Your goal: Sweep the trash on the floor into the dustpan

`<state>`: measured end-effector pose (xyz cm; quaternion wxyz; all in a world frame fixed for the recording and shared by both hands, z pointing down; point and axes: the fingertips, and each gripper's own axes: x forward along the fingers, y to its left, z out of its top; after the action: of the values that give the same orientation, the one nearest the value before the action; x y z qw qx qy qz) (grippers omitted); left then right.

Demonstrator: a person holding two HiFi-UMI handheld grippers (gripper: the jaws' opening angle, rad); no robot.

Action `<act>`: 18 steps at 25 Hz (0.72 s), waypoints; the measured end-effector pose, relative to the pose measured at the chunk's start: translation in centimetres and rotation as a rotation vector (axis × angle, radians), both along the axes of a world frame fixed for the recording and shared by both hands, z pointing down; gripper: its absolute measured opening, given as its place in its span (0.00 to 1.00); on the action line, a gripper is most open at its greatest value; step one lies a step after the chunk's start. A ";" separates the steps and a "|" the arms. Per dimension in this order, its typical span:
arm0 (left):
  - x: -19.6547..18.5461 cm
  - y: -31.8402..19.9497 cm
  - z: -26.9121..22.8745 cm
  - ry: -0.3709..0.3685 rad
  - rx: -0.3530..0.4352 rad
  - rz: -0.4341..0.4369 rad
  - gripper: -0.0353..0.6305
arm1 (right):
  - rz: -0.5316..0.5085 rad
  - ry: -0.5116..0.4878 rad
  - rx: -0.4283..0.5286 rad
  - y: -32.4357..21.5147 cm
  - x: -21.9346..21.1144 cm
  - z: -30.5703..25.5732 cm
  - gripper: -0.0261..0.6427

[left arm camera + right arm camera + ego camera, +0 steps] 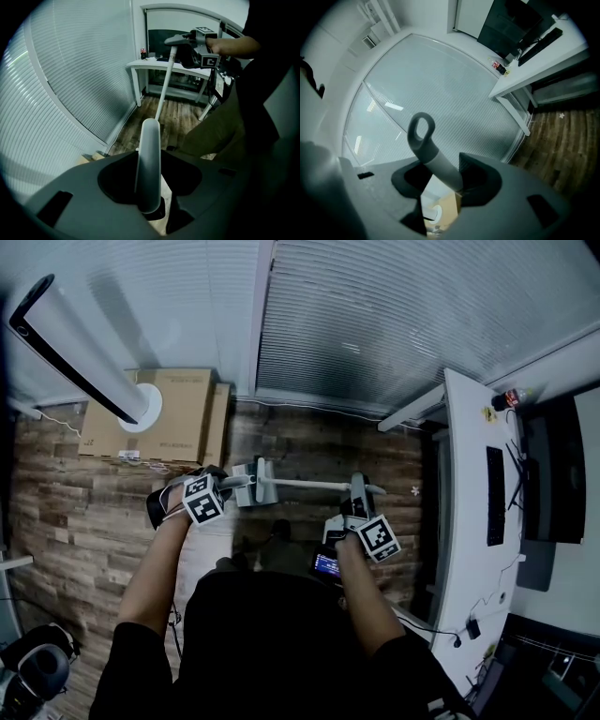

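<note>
My left gripper (234,486) (150,187) points steeply down and is shut on the white dustpan handle (150,154), which stands up between its jaws. The dustpan's tray is hidden below. My right gripper (356,501) (440,173) is shut on the broom's grey handle (425,138) just under its hanging loop. The broom's white pole (319,485) (165,84) slants from the right gripper (182,41) down toward the left one. A small white scrap of trash (415,490) (561,115) lies on the wooden floor beside the desk.
A white desk (466,521) (154,63) with a keyboard (495,495), a monitor and a red can (499,66) runs along the right. Cardboard boxes (173,413) and a white column fan (84,352) stand by the blind-covered glass wall. A desk leg (412,409) reaches onto the floor.
</note>
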<state>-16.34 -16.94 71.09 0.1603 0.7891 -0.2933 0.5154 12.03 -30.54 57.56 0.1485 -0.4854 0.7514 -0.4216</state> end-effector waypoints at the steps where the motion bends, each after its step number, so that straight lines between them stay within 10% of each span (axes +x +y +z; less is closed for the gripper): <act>1: 0.1 0.1 0.1 -0.004 0.000 0.000 0.24 | -0.009 -0.002 0.008 0.1 0.1 -0.3 0.28; 18: -0.6 -0.2 -1.0 -0.066 0.034 0.015 0.27 | -0.171 0.073 0.363 0.0 0.4 -14.1 0.27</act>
<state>-16.94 -17.09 70.09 0.1334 0.7765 -0.3012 0.5372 12.46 -30.51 43.43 0.1699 -0.4002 0.8583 -0.2726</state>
